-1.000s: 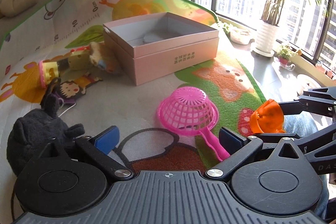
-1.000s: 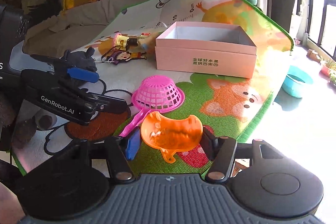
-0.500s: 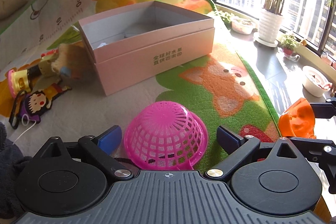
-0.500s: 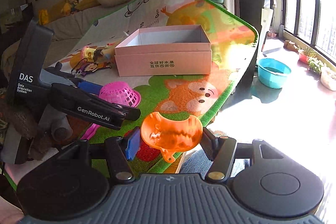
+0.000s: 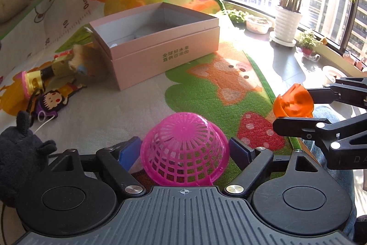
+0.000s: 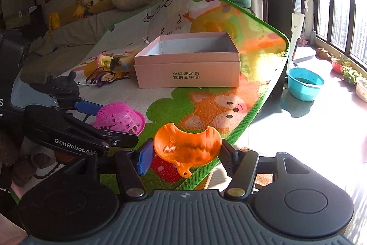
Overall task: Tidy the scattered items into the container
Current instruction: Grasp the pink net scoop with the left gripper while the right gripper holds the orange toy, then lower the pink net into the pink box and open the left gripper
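Mid-task. The left gripper has its pads closed against the sides of the inverted pink basket, near the mat's front edge; the right gripper grips an orange mould clear of the mat. Neither has reached the pink box, which stands open mid-mat. Left to gather: the doll, the flat figure and the black plush, all left of the box. The box floor is mostly hidden by its walls; something pale lies inside, unidentifiable. Whether the basket is lifted cannot be told.
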Demonstrator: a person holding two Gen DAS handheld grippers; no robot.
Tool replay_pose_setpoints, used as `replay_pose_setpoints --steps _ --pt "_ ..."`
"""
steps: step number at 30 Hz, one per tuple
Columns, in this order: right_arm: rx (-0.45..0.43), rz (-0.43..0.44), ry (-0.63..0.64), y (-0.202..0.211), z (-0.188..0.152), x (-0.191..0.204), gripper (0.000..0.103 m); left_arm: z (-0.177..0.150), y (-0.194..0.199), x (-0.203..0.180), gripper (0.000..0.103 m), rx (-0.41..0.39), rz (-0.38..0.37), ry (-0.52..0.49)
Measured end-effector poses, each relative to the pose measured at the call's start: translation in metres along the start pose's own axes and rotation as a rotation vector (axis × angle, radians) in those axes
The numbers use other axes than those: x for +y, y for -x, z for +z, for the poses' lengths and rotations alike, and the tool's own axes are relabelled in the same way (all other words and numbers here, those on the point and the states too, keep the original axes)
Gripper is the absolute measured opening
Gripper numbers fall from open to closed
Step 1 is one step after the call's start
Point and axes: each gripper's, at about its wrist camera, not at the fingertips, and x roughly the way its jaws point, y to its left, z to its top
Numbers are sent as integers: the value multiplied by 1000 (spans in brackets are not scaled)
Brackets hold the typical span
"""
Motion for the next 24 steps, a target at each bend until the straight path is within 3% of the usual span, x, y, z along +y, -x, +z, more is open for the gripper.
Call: replay_pose_setpoints --steps 10,15,21,22,24 --pt "-2 -6 49 2 3 4 60 17 13 5 88 -73 -31 -16" --pt "20 -12 36 -5 4 -3 60 80 10 30 88 -174 -30 -20" --pt "32 4 25 -15 14 -3 60 175 -24 64 89 -285 55 -29" --pt "31 3 25 -16 18 -3 60 186 -34 69 99 -286 55 -27" --pt "28 -1 31 -18 26 -2 60 202 -52 78 100 -257 54 -13"
